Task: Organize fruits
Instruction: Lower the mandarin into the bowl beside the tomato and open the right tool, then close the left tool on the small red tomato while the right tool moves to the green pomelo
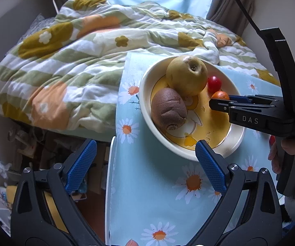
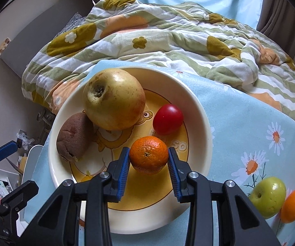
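A cream bowl (image 2: 204,127) with a yellow cartoon bottom stands on the daisy tablecloth (image 2: 249,123). In it lie a big yellow apple (image 2: 113,98), a brown kiwi (image 2: 74,137) and a red tomato (image 2: 167,119). My right gripper (image 2: 149,157) is shut on a small mandarin (image 2: 148,154), held just above the bowl's bottom. In the left wrist view the bowl (image 1: 145,82), apple (image 1: 186,74), kiwi (image 1: 167,108), tomato (image 1: 214,83) and mandarin (image 1: 220,96) show, with the right gripper (image 1: 219,102) reaching in from the right. My left gripper (image 1: 145,164) is open and empty at the bowl's near rim.
A green apple (image 2: 269,196) and several mandarins (image 2: 292,206) lie on the cloth at the right. A rumpled flowered quilt (image 2: 167,41) covers the bed behind the table. The table's left edge (image 1: 109,174) drops to a cluttered floor.
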`<action>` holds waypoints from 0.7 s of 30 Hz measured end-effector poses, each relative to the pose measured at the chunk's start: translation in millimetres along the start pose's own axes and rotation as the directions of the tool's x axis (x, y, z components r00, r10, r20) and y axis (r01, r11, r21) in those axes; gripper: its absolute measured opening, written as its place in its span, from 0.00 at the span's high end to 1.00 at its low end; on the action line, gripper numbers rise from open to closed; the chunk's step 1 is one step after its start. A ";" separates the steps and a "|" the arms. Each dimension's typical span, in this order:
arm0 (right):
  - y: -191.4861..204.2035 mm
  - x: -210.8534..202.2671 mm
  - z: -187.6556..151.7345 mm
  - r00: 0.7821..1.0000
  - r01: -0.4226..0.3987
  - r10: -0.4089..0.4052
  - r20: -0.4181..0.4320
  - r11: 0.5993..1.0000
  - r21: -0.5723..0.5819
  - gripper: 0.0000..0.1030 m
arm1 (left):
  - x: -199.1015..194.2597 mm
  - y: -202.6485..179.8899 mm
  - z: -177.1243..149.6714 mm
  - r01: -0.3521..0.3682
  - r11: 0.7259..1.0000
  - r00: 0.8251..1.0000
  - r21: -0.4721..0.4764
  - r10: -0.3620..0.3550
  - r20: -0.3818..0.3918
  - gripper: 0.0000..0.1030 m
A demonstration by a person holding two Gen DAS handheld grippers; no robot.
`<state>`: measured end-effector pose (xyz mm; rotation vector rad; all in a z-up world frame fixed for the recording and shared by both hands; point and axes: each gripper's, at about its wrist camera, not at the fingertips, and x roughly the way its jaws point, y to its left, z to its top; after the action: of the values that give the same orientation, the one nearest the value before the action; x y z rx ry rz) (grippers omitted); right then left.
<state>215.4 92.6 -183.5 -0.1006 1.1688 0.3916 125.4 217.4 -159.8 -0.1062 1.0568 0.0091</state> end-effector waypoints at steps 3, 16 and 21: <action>1.5 -9.1 -0.1 0.999 -0.012 0.013 0.044 1.000 -0.005 0.21 | -0.9 -0.7 -0.7 -0.005 1.000 1.000 -0.002 0.005 -0.003 0.00; 9.3 -43.4 -1.4 0.992 0.004 -0.002 0.129 1.000 -0.012 0.08 | -28.0 -7.2 1.2 -0.007 1.000 0.999 0.028 0.006 0.041 0.00; 11.6 -69.1 -8.4 0.989 0.008 -0.009 0.149 1.000 0.012 0.07 | -43.8 -12.6 2.5 -0.002 0.998 0.998 0.064 -0.002 0.057 0.00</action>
<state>181.0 83.9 -122.5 -0.0654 1.0231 0.3787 106.7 207.0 -119.5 -0.0474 0.9995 -0.0217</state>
